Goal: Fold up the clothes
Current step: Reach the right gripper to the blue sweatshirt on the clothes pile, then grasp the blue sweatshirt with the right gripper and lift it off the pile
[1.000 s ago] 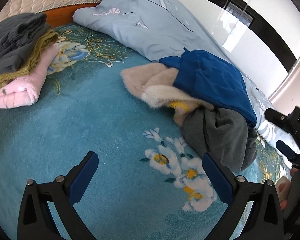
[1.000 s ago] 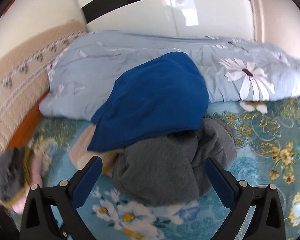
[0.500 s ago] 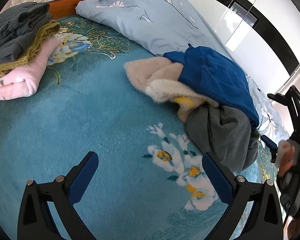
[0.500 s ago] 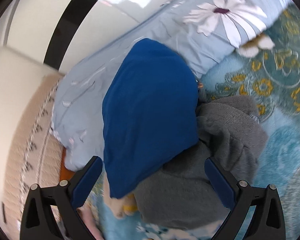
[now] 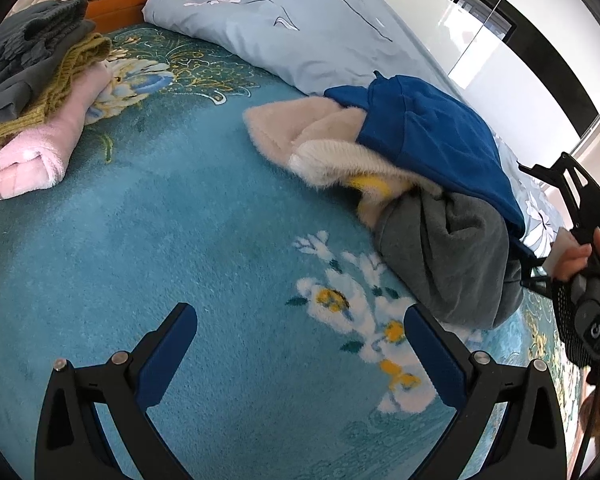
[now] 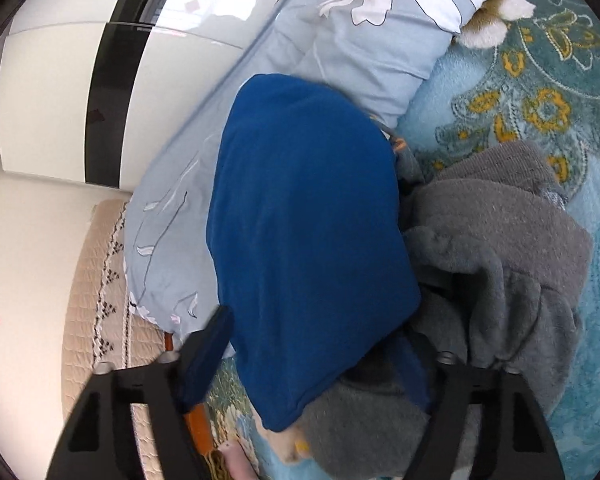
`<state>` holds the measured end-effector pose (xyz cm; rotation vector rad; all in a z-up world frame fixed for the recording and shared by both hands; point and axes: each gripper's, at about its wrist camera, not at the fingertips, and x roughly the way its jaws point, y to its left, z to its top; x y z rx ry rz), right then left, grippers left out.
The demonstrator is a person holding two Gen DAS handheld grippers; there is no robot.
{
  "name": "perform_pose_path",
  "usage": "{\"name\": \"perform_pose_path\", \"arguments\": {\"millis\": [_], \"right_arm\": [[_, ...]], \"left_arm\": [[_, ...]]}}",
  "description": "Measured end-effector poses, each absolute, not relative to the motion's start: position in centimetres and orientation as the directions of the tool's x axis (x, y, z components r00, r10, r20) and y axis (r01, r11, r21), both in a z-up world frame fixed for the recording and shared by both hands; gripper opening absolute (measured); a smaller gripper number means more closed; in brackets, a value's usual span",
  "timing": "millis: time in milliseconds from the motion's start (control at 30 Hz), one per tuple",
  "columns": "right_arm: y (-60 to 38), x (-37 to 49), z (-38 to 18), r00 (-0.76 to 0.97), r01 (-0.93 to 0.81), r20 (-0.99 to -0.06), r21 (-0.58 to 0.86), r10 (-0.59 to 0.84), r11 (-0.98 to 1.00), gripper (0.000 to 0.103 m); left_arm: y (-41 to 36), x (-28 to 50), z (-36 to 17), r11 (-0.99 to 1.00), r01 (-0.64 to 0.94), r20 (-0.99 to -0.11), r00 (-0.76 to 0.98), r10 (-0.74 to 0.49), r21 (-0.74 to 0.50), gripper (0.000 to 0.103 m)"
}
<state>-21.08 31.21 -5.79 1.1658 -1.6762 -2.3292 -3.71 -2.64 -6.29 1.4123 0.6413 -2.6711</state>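
Left wrist view shows the left gripper wide open and holding nothing above the teal flowered blanket, while the right gripper, open too, straddles the blue fleece garment atop the grey sweater.

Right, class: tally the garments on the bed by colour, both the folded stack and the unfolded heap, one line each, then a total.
Grey: 2, the folded grey garment and the crumpled grey garment
Olive: 1, the olive knit
Pink: 1, the pink fleece
Blue: 1, the blue garment
Cream: 1, the cream fuzzy garment
Total: 6
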Motion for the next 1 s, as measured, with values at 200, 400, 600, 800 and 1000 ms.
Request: {"name": "perform_pose_path", "arguments": {"millis": [200,400,600,800,1000], "right_arm": [[31.1,-21.2,-5.7,-0.744,-0.373,-0.492,0.868,-0.452,-0.329,0.014],[30.4,-21.2,-1.5,-0.792,-0.273,-0.387,0.917,-0.473,-0.292,0.008],[30.8,-20.1,6.3,-0.840,-0.108,-0.235,0.956,-0.489,-0.273,0.007],[33.4,-15.9,13.4,-0.861,0.027,-0.116,0.962,-0.496,-0.272,0.007],[38.6,-8.9,19.3,-0.884,0.109,-0.056,0.941,-0.464,-0.322,0.007]], "left_arm": [[-2.6,-3.5,-6.5,-0.922,0.225,-0.812,-0.567,0.138,-0.314,0.103],[-3.2,-2.5,-6.0,-0.921,0.227,-0.807,-0.574,0.136,-0.317,0.103],[-4.0,-0.6,-4.1,-0.923,0.222,-0.790,-0.600,0.125,-0.315,0.103],[-6.5,2.2,-2.3,-0.875,0.248,-0.748,-0.640,0.175,-0.417,0.103],[-7.5,3.9,-0.7,-0.857,0.271,-0.725,-0.671,0.159,-0.439,0.103]]}}
